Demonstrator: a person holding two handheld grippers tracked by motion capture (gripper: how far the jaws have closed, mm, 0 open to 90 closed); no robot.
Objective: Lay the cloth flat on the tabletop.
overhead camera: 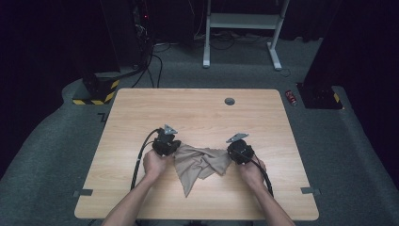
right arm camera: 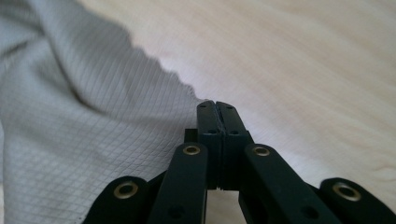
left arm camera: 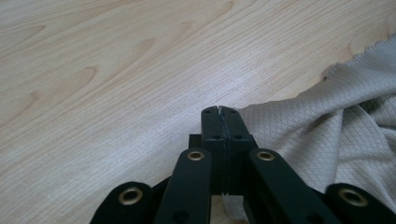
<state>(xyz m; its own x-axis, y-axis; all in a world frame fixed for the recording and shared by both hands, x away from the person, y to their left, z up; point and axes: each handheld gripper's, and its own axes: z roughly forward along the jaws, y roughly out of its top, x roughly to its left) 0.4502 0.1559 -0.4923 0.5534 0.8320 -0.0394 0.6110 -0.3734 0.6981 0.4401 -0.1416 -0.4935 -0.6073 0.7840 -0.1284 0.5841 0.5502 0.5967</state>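
Forearms reach in from the near table edge, each hand working a black two-jaw gripper. Left gripper (overhead camera: 165, 145) pinches the left corner of a crumpled beige waffle-textured cloth (overhead camera: 200, 162); right gripper (overhead camera: 240, 151) is clamped on its right corner. Between them on the light wooden table (overhead camera: 197, 108), the cloth runs left-right, one point trailing toward the person.

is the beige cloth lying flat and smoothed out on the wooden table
No, in the high view the beige diamond-textured cloth lies crumpled with folds between the two grippers on the light wooden table.
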